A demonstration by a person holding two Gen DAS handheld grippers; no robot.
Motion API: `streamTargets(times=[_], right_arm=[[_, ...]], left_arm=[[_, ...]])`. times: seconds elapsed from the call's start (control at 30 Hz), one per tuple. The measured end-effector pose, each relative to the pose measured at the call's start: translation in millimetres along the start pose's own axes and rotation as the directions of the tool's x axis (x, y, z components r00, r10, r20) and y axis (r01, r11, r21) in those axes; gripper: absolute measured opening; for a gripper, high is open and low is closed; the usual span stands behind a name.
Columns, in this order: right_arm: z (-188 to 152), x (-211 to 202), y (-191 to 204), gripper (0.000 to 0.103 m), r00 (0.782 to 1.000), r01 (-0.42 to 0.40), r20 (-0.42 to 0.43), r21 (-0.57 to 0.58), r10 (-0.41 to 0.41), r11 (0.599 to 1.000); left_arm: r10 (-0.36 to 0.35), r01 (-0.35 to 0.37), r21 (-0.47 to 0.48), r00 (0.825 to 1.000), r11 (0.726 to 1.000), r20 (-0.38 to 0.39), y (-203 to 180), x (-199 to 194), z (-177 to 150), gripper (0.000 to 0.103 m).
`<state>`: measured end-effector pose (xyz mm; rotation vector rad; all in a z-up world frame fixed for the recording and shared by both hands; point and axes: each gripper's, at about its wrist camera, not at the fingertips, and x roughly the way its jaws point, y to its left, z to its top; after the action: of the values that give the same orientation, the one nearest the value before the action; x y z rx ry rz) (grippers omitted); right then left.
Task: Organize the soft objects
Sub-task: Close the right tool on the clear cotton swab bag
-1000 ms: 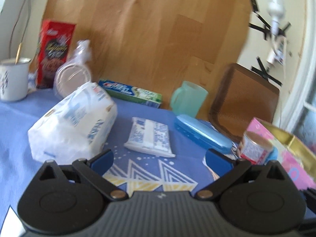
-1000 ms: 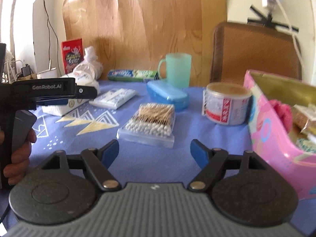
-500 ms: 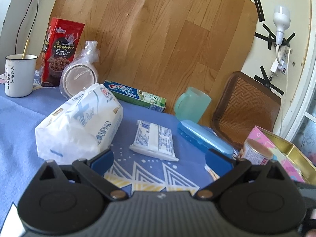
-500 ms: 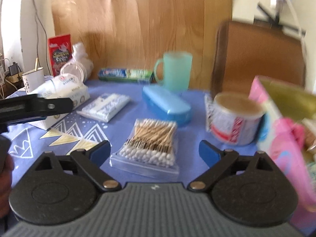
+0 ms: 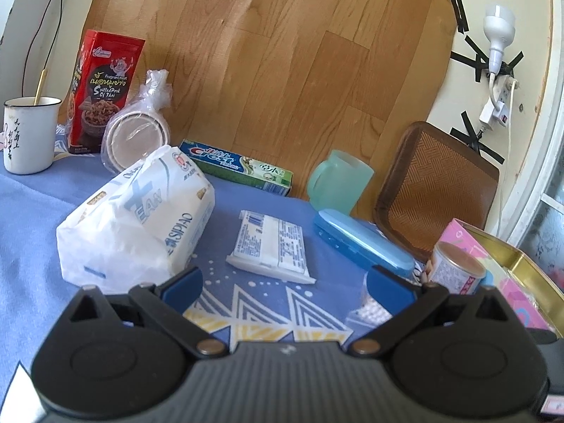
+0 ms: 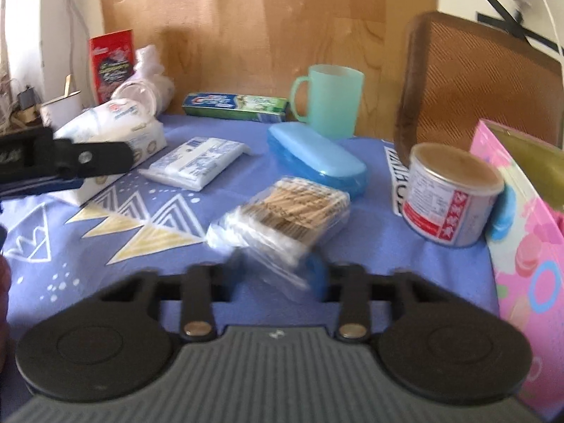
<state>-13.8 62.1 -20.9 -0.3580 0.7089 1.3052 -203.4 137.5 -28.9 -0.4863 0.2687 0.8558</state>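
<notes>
1. Our right gripper (image 6: 278, 271) is closing on the near end of the swab bag (image 6: 282, 218), which lies mid-table beside the blue case (image 6: 313, 158).
2. We judge the bag light, slippery and crushable; we grip its edge.
3. Our left gripper (image 5: 283, 282) hangs open, holding nothing.

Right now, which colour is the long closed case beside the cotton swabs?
Light blue; the case shows best in the right wrist view.

Glossy clear plastic cotton swab bag (image 6: 282, 218); matt printed cloth tablecloth (image 6: 148, 246); shiny metal tin (image 6: 451, 194).
</notes>
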Motion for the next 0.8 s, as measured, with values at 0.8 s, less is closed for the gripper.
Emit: streamTargets(times=[0.8], right_arm=[[-27.2,-40.3,23.1,0.021,0.999,-0.027,0.017,-0.116,0.029,0.993]], left_arm=[[-0.005,0.005,-0.006,1.000,1.000,-0.003,0.5,-0.7,-0.9,0.103]])
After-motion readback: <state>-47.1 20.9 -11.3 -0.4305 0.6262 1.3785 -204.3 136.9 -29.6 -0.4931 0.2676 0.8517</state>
